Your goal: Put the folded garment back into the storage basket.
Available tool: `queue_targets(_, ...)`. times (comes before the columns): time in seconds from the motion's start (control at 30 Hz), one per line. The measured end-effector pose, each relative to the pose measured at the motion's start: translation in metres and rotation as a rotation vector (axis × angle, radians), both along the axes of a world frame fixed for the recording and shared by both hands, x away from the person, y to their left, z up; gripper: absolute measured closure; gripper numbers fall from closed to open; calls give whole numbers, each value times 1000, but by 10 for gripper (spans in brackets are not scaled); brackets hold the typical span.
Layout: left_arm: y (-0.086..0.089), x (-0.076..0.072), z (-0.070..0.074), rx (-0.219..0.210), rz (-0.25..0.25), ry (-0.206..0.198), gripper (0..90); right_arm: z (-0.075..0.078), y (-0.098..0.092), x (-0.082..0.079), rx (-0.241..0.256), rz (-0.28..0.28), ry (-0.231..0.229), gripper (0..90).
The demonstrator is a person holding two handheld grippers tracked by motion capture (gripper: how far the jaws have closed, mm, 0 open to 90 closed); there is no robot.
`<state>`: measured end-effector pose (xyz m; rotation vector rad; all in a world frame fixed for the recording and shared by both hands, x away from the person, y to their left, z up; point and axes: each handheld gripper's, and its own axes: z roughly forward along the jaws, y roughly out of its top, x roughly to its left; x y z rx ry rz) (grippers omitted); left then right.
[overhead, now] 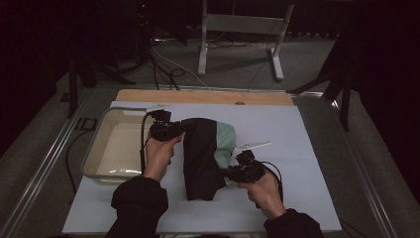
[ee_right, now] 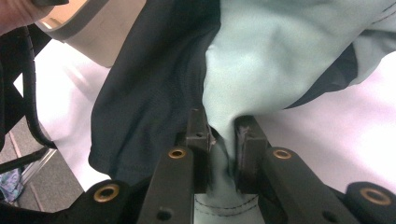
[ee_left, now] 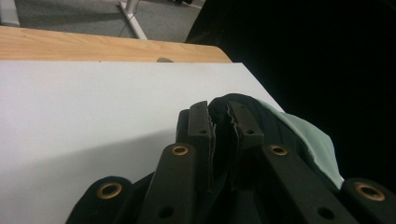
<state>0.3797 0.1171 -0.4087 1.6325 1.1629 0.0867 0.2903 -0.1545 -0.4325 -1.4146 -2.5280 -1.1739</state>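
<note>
High view: you hold one gripper in each hand over a white mat on the table. Between them lies a garment, mostly black with a pale green panel on its right side. It sits at the mat's middle, running from the far end by your left hand to the near end just left of your right hand.

Left gripper: at the garment's far left corner, beside the right wall of a shallow beige tub that stands on the left part of the mat. In the left gripper view the left gripper has its jaws pressed in on a bunched fold of black cloth; the garment spills off to the right with the green panel showing, and the fold sits raised above the mat. A strip of the wooden table edge runs beyond the mat's far side.

Right gripper: at the garment's right edge, toward its near end. In the right gripper view the right gripper has its jaws pinching a tuck of the pale green cloth; the garment fans out ahead, black to the left, green to the right. The tub shows at top left, with your left hand just at the corner.

Both hands are well apart, one at each end of the garment.
</note>
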Motion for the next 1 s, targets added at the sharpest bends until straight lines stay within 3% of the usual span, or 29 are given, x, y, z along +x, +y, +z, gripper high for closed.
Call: queue_targets(1.0, 27, 4, 11, -49, 28, 9, 821, 19, 33, 15, -9, 35, -21, 796)
